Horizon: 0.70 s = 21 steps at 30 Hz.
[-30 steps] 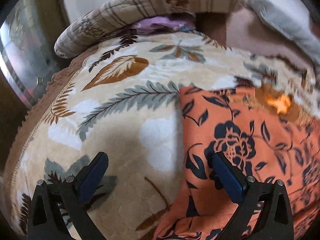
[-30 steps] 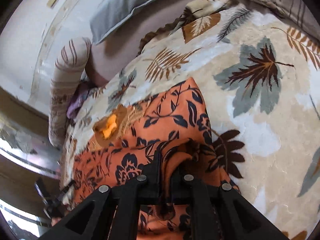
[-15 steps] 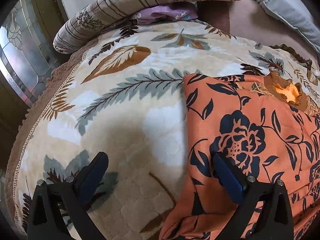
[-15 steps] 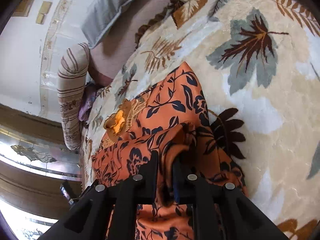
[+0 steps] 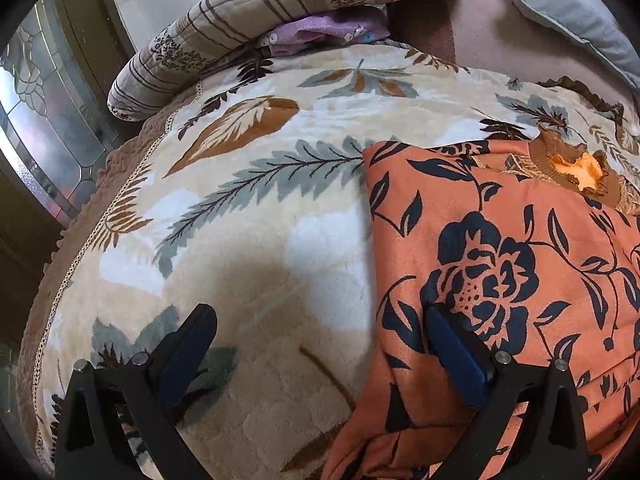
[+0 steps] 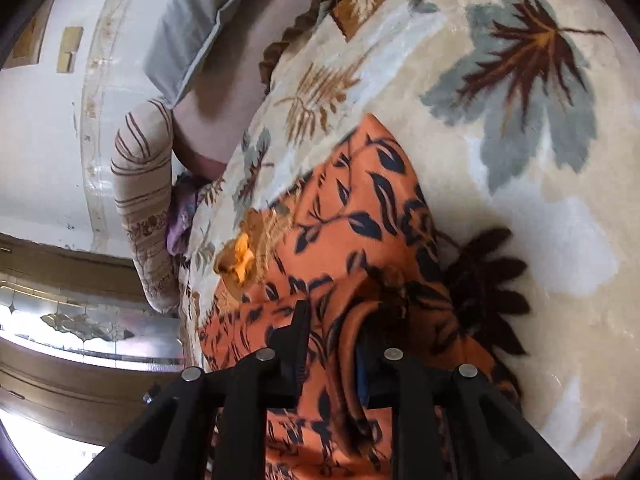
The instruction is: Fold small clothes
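An orange garment with dark blue flowers (image 5: 500, 264) lies on a leaf-patterned blanket (image 5: 260, 208). Its embroidered neckline (image 5: 576, 164) points to the far side. My left gripper (image 5: 316, 332) is open and empty, low over the garment's left edge, with its right finger (image 5: 456, 356) above the cloth. My right gripper (image 6: 332, 332) is shut on a raised fold of the same garment (image 6: 352, 240) near its right edge, and the cloth bunches between the jaws.
A striped bolster (image 5: 280, 12) and a purple cloth (image 5: 328, 32) lie at the bed's far end, with a grey pillow (image 5: 568, 20) at the far right. A glass-panelled door (image 5: 36, 120) stands beyond the bed's left edge. Bare blanket (image 6: 540, 160) stretches to the right of the garment.
My right gripper has lifted and carried the pinched fold of the garment further over the rest of it. My left gripper has stayed open over the left edge, and its view has steadied.
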{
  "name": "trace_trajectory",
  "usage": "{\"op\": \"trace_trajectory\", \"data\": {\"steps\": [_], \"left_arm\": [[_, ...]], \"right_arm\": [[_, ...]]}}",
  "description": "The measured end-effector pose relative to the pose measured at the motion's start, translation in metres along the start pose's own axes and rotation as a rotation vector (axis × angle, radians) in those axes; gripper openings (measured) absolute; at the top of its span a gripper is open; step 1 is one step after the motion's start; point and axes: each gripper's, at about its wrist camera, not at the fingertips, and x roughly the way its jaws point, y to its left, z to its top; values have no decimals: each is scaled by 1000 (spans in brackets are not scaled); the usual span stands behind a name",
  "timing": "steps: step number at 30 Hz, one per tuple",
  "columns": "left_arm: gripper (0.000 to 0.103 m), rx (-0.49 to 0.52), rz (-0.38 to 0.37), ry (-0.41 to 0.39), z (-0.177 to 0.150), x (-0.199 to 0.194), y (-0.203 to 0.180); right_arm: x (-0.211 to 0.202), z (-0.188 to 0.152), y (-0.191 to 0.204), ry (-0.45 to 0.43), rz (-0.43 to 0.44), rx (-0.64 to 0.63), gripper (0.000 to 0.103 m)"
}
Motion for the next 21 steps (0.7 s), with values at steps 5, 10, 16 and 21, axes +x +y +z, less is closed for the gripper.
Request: {"op": "trace_trajectory", "data": {"steps": [5, 10, 16, 21], "left_arm": [[103, -3, -4, 3, 0, 1, 1], [103, 0, 2, 2, 1, 0, 0], [103, 2, 3, 1, 0, -2, 1], [103, 37, 43, -75, 3, -22, -5]], "right_arm": [[-27, -5, 70, -140, 75, -306, 19], [-29, -23, 85, -176, -138, -539, 20], [-11, -3, 4, -121, -428, -252, 22], [-11, -37, 64, -151, -329, -478, 22]]}}
